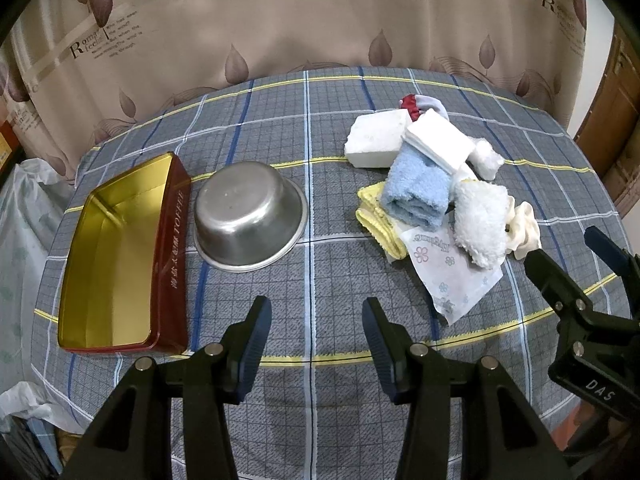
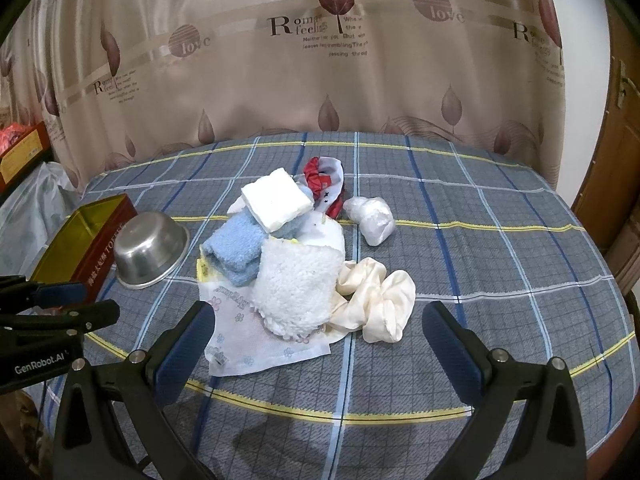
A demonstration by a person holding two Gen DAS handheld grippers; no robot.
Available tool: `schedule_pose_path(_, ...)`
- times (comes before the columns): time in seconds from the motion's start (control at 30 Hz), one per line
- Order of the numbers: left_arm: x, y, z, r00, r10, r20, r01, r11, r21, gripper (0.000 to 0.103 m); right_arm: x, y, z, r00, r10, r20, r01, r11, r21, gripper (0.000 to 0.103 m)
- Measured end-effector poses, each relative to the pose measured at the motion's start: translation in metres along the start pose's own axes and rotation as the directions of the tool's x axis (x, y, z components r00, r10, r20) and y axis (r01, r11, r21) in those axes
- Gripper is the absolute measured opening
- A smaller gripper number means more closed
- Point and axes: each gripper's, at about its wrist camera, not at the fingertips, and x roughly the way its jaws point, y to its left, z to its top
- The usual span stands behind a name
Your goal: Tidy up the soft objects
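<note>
Nothing is picked yet: both the left gripper (image 1: 316, 344) and right gripper (image 2: 318, 344) hover spread and empty. The soft pile, fluffy white cloth (image 2: 296, 288) nearest, lies just beyond the right fingers; next comes closing on it for the toffee tin (image 1: 116, 256).

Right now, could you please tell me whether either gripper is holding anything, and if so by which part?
Nothing is held. The left gripper and the right gripper are both open above the tablecloth, short of the pile of soft items.

Both cameras look forward and down over the checked table (image 1: 312, 208) toward the curtain (image 1: 280, 20). The left view sits nearer the tin (image 1: 120, 248); the right faces the soft pile (image 2: 292, 264). Both share the bowl (image 1: 248, 216).
</note>
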Motion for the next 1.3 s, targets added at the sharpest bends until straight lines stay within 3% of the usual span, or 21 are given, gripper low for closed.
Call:
schedule_pose_path(1.07,0.010,0.002,-0.001,1.000,-0.011,-0.009,0.011,1.000,0.011,0.048,0.003,-0.009,-0.002,1.000,-0.025,0.004,0.025,1.000,0.012,0.103)
schedule_pose_path(1.3,0.021,0.010,-0.002,1.000,-0.020,-0.018,0.021,1.000,0.017,0.048,0.017,-0.023,-0.003,0.997,-0.071,-0.037,0.072,0.997,0.034,0.087)
